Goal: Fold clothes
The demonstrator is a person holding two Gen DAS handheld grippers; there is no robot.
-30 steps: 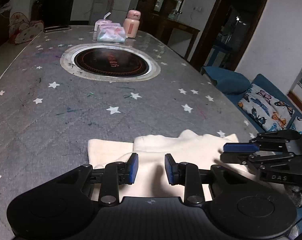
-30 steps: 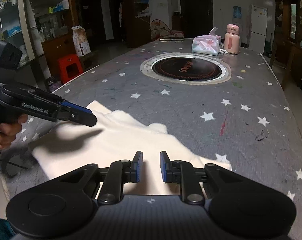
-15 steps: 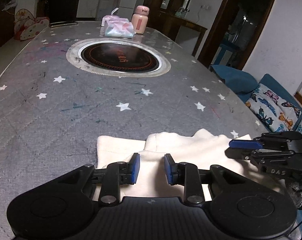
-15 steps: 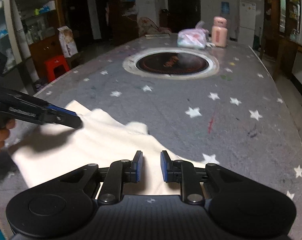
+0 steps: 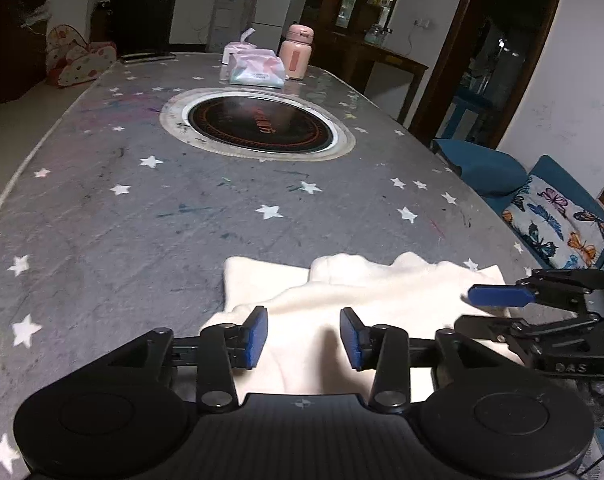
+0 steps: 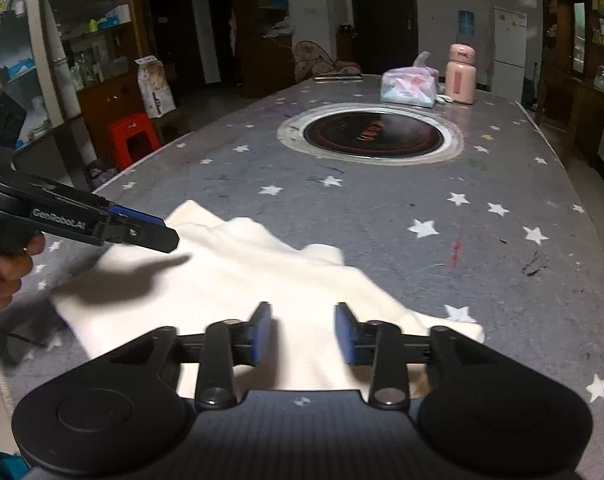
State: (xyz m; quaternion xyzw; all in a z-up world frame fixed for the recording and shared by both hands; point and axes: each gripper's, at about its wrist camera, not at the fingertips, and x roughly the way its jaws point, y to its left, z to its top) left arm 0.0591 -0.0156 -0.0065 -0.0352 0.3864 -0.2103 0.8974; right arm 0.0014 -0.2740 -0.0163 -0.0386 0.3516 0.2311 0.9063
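A cream-white garment (image 5: 366, 300) lies partly folded on the near end of the grey star-patterned table; it also shows in the right wrist view (image 6: 238, 276). My left gripper (image 5: 304, 336) is open and empty, held just above the garment's left part. My right gripper (image 6: 304, 334) is open and empty above the garment's right edge. In the left wrist view the right gripper (image 5: 502, 306) stands at the garment's right corner. In the right wrist view the left gripper (image 6: 154, 232) hovers over the garment's left side.
The table (image 5: 102, 216) has a round inset hotplate (image 5: 258, 124) in its middle. A tissue pack (image 5: 254, 70) and a pink bottle (image 5: 298, 58) stand at the far end. A blue sofa with a butterfly cushion (image 5: 558, 220) lies to the right, a red stool (image 6: 132, 136) to the left.
Both grippers have opened wider, the right from a narrow gap, and drawn back slightly over the garment. The garment lies as before.
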